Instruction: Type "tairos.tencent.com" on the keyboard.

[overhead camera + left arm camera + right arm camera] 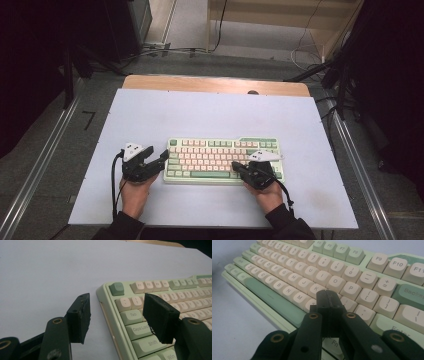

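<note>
Two hands reach in from the table's near edge. The left gripper (pixel 159 156), jaws apart, straddles the left end of a green and cream keyboard (pixel 210 150) lying mid-table. The right gripper (pixel 328 296), jaws pressed together, tips over the keys near K; its own view makes the legends readable.

keyboard (pixel 220 159) on table (pixel 150 120), near front edge

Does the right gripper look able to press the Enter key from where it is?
Probably yes: the right gripper, jaws shut, hovers over the keyboard near L, and nothing stands between it and Enter.
</note>
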Demonstrator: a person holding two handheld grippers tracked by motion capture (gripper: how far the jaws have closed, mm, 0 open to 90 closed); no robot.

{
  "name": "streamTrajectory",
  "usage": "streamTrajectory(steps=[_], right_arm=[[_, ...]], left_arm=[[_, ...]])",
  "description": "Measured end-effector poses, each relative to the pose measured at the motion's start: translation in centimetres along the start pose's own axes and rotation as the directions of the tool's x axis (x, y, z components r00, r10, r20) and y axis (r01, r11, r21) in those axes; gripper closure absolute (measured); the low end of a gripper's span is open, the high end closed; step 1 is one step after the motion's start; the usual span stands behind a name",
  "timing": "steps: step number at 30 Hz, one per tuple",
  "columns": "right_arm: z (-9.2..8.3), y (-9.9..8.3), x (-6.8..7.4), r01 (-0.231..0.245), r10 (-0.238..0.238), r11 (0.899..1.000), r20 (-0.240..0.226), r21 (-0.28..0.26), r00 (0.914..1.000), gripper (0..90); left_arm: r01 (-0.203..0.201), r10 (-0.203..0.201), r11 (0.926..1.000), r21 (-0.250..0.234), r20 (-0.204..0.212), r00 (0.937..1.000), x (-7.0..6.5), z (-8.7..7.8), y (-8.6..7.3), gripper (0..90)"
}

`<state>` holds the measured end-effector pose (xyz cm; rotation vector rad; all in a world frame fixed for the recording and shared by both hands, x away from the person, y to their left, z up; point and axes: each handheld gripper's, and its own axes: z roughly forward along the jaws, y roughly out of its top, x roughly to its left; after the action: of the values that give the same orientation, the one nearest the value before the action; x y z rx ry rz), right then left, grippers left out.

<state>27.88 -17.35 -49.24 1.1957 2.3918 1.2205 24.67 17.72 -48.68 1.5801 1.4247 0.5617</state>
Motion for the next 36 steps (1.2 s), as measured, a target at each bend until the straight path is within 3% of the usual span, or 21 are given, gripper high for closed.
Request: streamTrajectory(steps=[25, 32, 36], right_arm=[[0.1, -0.1, -0.1, 0.004, -0.004, 1.0, -0.001, 0.015, 1.0, 87.7], [-0.6, 0.1, -0.4, -0.017, 0.017, 0.999, -0.002, -0.043, 0.9998, 87.5], [-1.0, 0.3, -0.8, -0.03, 0.03, 0.997, -0.003, -0.077, 0.9995, 81.2]], left_arm=[[0.0, 0.0, 1.0, 0.002, 0.007, 1.0, -0.1, 0.0, -0.1, 39.7], [-0.001, 0.001, 1.0, 0.003, 0.007, 1.0, -0.1, 0.1, -0.1, 39.7], [-0.002, 0.002, 1.0, 0.003, 0.008, 1.0, -0.2, 0.1, -0.1, 39.7]])
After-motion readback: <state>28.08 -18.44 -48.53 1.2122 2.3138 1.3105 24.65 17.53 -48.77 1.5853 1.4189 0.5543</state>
